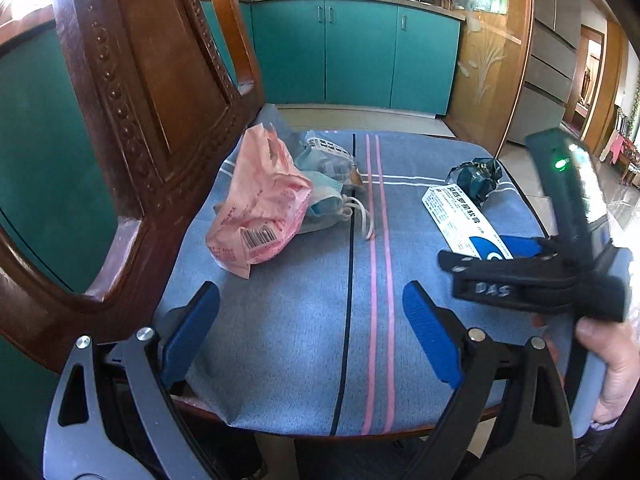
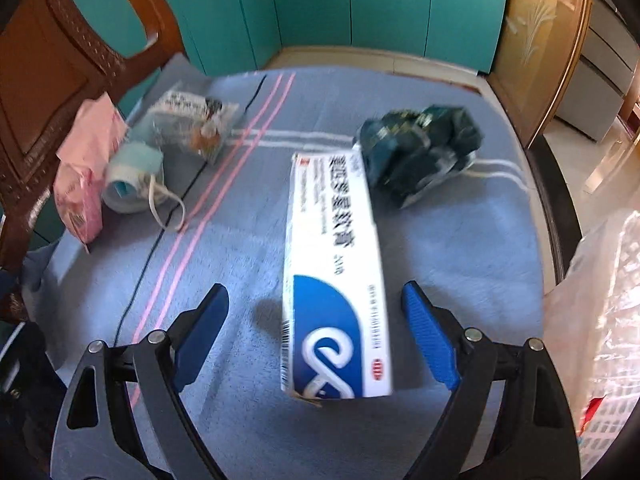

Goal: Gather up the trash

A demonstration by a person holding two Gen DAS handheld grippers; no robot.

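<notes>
On a chair seat covered with a blue striped cloth [image 1: 304,320] lie several pieces of trash. A white and blue carton [image 2: 334,280] lies between the open fingers of my right gripper [image 2: 316,320], which do not touch it. In the left wrist view the carton [image 1: 456,212] is at the right, with the right gripper [image 1: 500,256] over its near end. A crumpled dark teal wrapper [image 2: 420,152] sits behind the carton. A pink packet [image 1: 256,212], a face mask [image 1: 326,206] and a clear printed wrapper [image 1: 330,156] lie at the left. My left gripper [image 1: 310,320] is open over bare cloth.
The carved wooden chair back [image 1: 132,100] rises at the left. A translucent plastic bag [image 2: 600,300] hangs at the right edge of the right wrist view. A person's hand [image 1: 612,364] holds the right gripper. Teal kitchen cabinets [image 1: 352,52] stand behind.
</notes>
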